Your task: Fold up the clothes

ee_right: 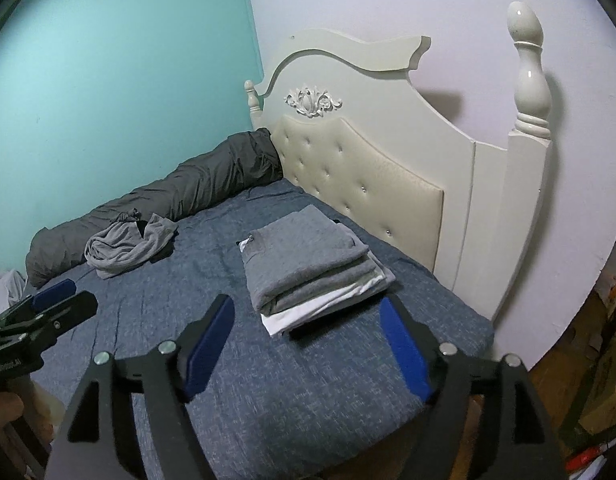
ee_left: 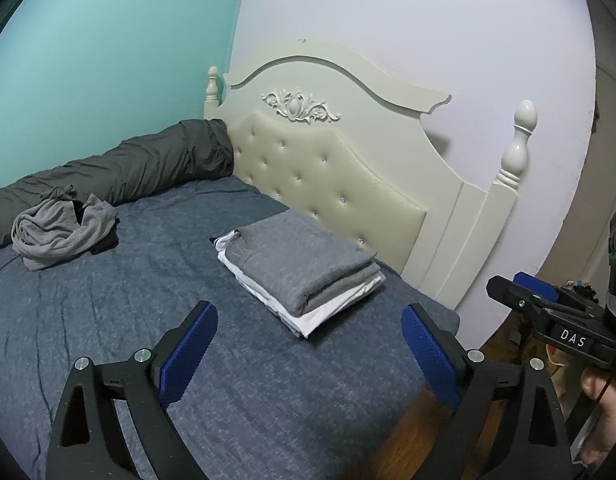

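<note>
Left wrist view: both tools (ee_left: 308,344) (ee_right: 308,340) gape empty; folded stack (ee_left: 303,272) hides lower garments.

Both hand-held grippers, left (ee_left: 310,354) & right (ee_right: 308,350): black frames, blue ribbed pads, silver screws; "DAS" label on right's body.

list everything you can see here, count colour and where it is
folded stack: one pile, grey on white, on the bed near the headboard
crumpled garment: one, light grey, far side of the bed
rolled bedding: one, dark grey, along the teal wall
bed cover: one, blue
headboard: one, cream, tufted
bedposts: two, white
left gripper: black, blue pads, open, nothing between
right gripper: same, open, short of the stack
</note>
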### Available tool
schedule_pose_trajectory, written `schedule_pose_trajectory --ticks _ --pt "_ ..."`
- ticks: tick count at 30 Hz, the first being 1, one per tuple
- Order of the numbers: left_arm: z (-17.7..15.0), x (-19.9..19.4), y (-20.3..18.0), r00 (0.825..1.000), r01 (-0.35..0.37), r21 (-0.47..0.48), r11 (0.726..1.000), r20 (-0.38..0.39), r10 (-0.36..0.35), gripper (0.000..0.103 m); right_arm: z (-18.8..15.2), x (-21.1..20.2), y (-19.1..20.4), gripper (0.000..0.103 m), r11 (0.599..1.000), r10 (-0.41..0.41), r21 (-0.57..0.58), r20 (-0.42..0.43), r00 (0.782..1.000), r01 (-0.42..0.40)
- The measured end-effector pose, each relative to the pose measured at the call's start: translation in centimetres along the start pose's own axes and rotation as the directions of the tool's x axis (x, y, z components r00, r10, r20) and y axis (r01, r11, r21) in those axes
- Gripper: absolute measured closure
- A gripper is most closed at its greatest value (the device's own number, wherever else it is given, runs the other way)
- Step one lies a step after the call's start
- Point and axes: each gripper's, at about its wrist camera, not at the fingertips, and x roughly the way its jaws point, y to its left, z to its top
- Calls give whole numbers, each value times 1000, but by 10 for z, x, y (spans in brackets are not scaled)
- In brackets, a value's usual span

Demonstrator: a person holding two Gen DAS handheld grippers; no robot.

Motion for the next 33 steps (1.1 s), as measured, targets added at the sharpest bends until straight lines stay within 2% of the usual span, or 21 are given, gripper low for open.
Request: schedule_pose_trajectory --ticks 4,12,16,25,33 --pt "-5 -8 2 1000 -22 3 1000 6 22 3 -6 -6 3 19 1000 -10 -2 4 1000 10" --pt "-19 -19 4 998 -58 17 998 10 58 2 -20 -19 12 17 999 -35 -18 14 999 35" --pt "-24 -25 4 998 -64 24 998 14 63 2 -26 -27 18 9 998 -51 -26 38 998 52" --pt "-35 -36 4 999 -47 23 999 14 46 2 -36 -40 24 4 998 -56 -12 60 997 57" --pt "-41 -43 8 1000 -2 12 1000 -2 2 2 -46 -42 29 1 998 -56 -11 54 997 57"
